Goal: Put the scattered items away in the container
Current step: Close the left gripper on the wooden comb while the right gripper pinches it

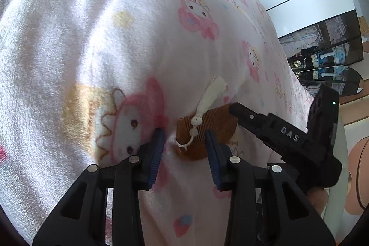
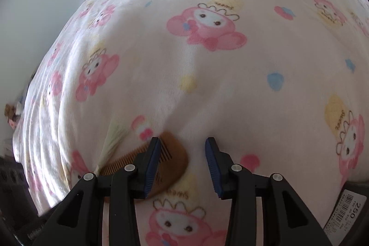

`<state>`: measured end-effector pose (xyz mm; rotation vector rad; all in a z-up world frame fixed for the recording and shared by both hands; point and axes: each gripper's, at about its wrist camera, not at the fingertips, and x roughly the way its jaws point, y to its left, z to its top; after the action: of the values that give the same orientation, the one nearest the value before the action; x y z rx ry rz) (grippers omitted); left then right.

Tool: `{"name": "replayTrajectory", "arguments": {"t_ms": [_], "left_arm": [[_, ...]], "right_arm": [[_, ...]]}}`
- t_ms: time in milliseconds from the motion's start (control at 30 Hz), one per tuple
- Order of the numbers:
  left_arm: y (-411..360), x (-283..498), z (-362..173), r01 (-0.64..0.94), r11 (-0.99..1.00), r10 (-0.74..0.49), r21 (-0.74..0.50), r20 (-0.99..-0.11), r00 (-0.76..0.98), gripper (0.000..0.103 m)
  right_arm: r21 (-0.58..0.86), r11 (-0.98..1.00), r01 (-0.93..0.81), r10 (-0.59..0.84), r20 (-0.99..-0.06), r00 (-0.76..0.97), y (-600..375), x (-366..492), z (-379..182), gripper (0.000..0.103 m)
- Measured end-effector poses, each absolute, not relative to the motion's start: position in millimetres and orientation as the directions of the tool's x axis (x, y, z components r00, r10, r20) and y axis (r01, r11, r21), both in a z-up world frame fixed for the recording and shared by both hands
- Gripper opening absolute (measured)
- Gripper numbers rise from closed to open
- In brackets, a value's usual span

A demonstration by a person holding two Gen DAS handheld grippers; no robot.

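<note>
Now wooden comb (image 1: 203, 130) flat on blanket (image 1: 92, 38), between spread fingers of left hand-held gripper (image 1: 184, 144); right hand-held gripper (image 2: 182, 149) also apart.

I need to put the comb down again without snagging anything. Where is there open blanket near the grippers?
Open blanket lies ahead of the right gripper, and up-left of the left gripper in its own view. It is crowded where the wooden comb and its tassel lie between the left fingers, with the right gripper reaching in.
</note>
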<state>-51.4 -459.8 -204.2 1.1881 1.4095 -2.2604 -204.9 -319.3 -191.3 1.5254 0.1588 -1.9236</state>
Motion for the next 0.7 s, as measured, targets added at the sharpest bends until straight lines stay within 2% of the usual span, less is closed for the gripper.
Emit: {"name": "replayTrajectory", "arguments": {"t_ms": [33,267,533,700], "left_arm": [[-459.1,-51.9,-203.3,0.557,-0.513,0.222,-0.653,-0.728,-0.649,0.031],[-447.2,-38.7,-186.7,0.538,-0.519,0.242,-0.665,-0.717,-0.653,0.032],[-423.9,19.4,-181.1,0.559,-0.539,0.27,-0.63,-0.758,-0.594,0.033],[-417.7,50.6,-180.0,0.626,-0.513,0.174,-0.587,-0.785,-0.594,0.036]], "right_arm": [[0.316,-0.761,0.567,-0.427,-0.902,-0.07,-321.1,-206.7,-194.0,0.037],[0.483,-0.64,0.597,-0.515,-0.847,0.133,-322.2,-181.4,-185.6,0.038],[0.46,-0.61,0.645,-0.48,-0.862,0.16,-288.7,-113.1,-165.9,0.038],[0.46,-0.587,0.666,-0.477,-0.861,0.175,-271.6,-86.4,-166.1,0.038]]}}
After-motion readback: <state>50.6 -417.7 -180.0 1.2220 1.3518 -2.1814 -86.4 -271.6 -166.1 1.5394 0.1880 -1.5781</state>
